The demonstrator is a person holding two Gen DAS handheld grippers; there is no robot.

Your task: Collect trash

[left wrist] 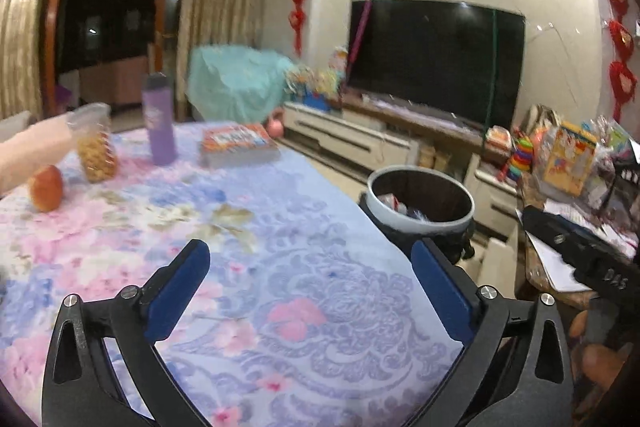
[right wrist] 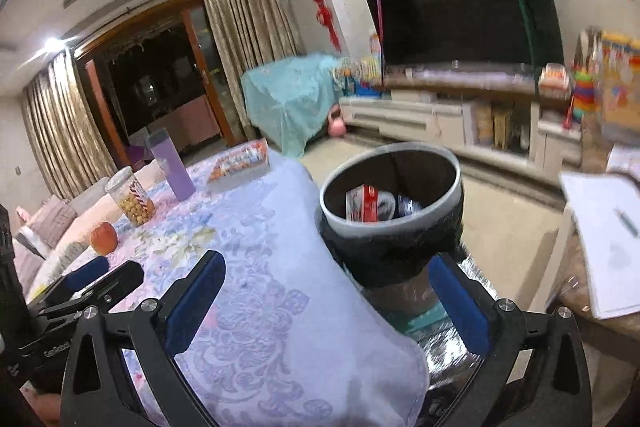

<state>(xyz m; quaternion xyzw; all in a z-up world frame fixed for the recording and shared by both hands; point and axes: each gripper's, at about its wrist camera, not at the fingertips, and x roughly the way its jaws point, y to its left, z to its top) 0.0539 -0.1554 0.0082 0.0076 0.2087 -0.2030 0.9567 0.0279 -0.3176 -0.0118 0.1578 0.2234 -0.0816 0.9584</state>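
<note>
Floral tablecloth (right wrist: 280,299), round bin (right wrist: 456,195) w/ red-white carton (right wrist: 360,201) inside, both grippers' jaws wide apart, nothing between.

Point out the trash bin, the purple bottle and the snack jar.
trash bin (right wrist: 456,183): right wrist view, grey rim.
purple bottle (left wrist: 160,131): left wrist view, body.
snack jar (right wrist: 134,201): right wrist view, clear side.

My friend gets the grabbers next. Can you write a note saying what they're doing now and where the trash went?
Left gripper: open, empty, over the flowered tablecloth.
Right gripper: open, empty, near the table corner, facing the bin.
Trash bin: beside the table; a red-and-white carton and other wrappers are inside.
On the table: an orange fruit, snack jar, purple bottle and book; none looks like trash.
Left: check for missed scraps.
</note>
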